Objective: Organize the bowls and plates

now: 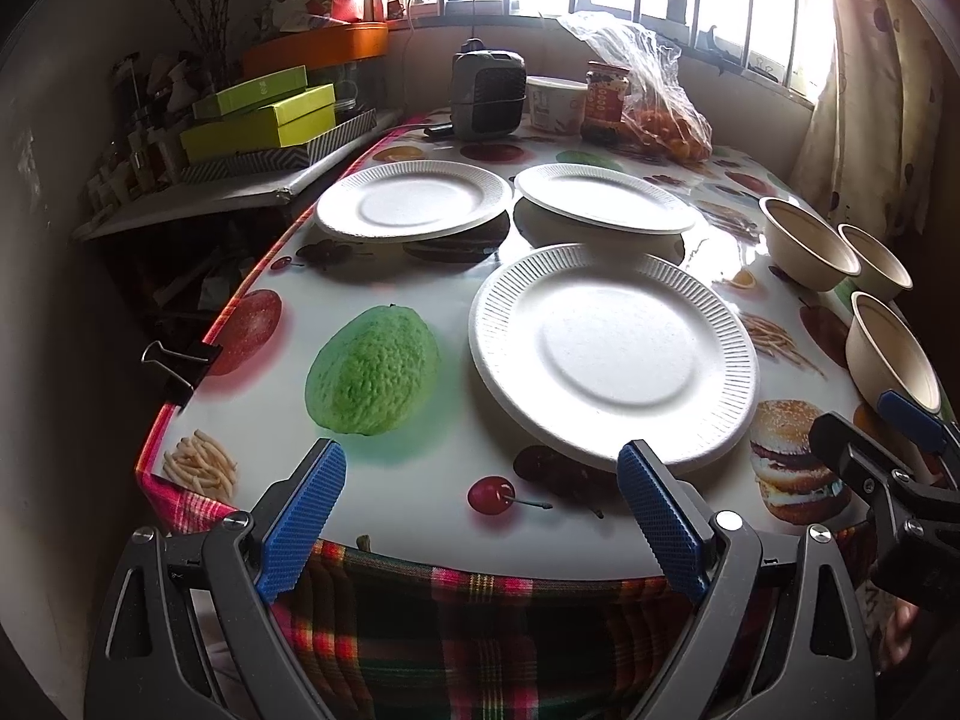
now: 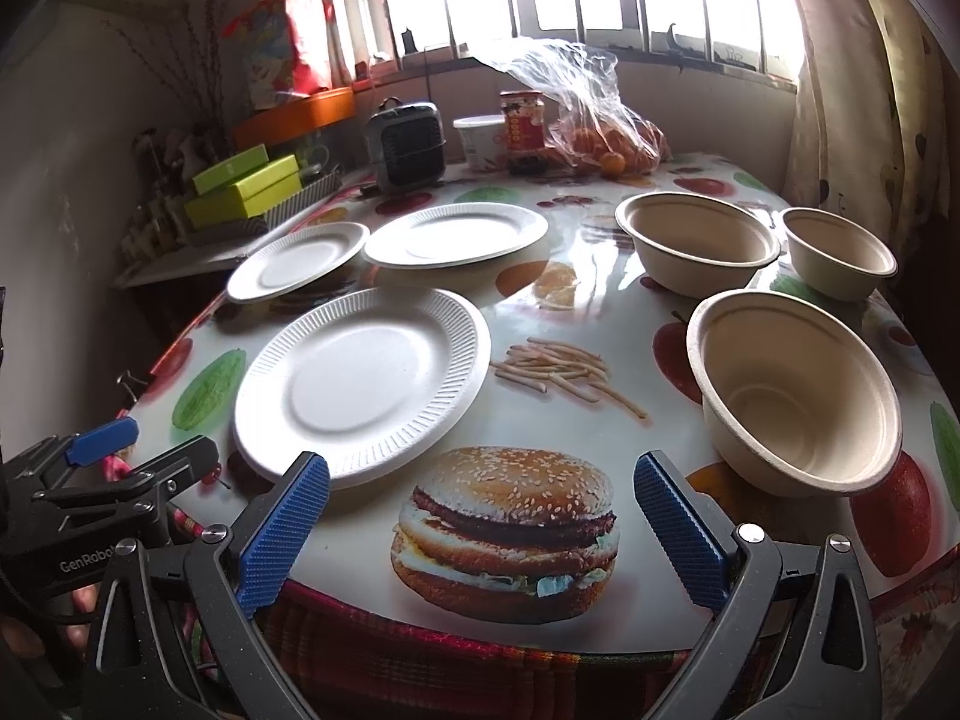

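Observation:
Three white paper plates lie apart on the fruit-print table: a near plate [image 1: 612, 354] [image 2: 363, 381], a far left plate [image 1: 414, 199] [image 2: 298, 261] and a far right plate [image 1: 603, 197] [image 2: 456, 234]. Three beige bowls stand upright at the right: a near bowl [image 1: 894, 354] [image 2: 798, 390], a middle bowl [image 1: 807, 243] [image 2: 699, 243] and a far bowl [image 1: 876, 261] [image 2: 840, 252]. My left gripper [image 1: 483, 495] hangs open at the table's front edge, its right pad just below the near plate's rim. My right gripper [image 2: 480, 504] is open over the burger print, empty.
At the back stand a small grey heater [image 1: 486, 93], a white tub [image 1: 555, 102], a red jar [image 1: 606, 99] and a plastic bag of oranges [image 1: 660, 120]. Green boxes [image 1: 264, 117] sit on a shelf at the left. A binder clip [image 1: 177, 360] grips the table's left edge.

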Action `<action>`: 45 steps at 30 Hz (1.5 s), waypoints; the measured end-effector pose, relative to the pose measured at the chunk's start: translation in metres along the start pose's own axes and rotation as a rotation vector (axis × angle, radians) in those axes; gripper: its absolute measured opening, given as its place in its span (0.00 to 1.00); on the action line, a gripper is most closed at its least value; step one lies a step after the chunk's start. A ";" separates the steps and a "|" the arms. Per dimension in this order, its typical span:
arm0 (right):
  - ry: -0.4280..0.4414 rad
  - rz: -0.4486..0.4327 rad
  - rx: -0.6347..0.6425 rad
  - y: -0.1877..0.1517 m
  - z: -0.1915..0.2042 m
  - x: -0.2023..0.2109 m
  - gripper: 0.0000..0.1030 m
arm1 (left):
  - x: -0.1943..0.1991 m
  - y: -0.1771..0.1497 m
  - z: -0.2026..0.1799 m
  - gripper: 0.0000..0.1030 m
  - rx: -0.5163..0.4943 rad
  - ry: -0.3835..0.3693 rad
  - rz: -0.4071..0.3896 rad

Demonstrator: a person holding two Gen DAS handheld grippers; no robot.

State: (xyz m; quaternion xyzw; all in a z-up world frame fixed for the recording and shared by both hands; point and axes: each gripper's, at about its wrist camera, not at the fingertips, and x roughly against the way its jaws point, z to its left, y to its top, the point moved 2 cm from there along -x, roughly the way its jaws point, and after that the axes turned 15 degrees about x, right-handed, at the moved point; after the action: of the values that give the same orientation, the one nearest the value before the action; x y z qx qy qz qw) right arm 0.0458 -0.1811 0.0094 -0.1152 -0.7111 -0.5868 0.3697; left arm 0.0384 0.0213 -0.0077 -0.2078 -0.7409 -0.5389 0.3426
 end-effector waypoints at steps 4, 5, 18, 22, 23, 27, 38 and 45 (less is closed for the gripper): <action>-0.003 0.000 -0.002 0.000 0.000 0.000 1.00 | 0.000 0.001 0.000 0.90 -0.001 -0.001 0.001; -0.001 0.000 -0.003 0.000 0.000 0.000 1.00 | 0.000 0.001 0.000 0.90 -0.001 0.000 0.002; -0.005 0.001 -0.006 0.000 -0.002 -0.002 1.00 | -0.003 0.003 0.000 0.90 -0.005 0.004 0.005; -0.005 0.001 -0.006 0.000 -0.003 -0.002 1.00 | -0.005 0.004 -0.001 0.90 -0.007 0.006 0.007; -0.005 0.000 -0.006 0.000 -0.003 -0.002 1.00 | -0.005 0.004 -0.001 0.90 -0.007 0.007 0.008; -0.006 0.002 -0.008 0.001 -0.003 -0.003 1.00 | -0.006 0.005 -0.002 0.90 -0.010 0.008 0.011; -0.009 -0.001 0.003 0.009 -0.008 -0.005 1.00 | -0.010 0.014 -0.002 0.90 -0.003 0.007 0.005; -0.006 -0.020 0.017 0.038 -0.009 -0.011 1.00 | -0.017 0.042 0.004 0.90 0.022 -0.006 0.015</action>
State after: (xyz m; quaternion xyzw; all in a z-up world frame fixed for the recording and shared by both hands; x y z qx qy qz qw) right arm 0.0798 -0.1754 0.0312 -0.1064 -0.7183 -0.5841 0.3627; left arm 0.0775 0.0399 0.0068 -0.2111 -0.7463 -0.5275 0.3467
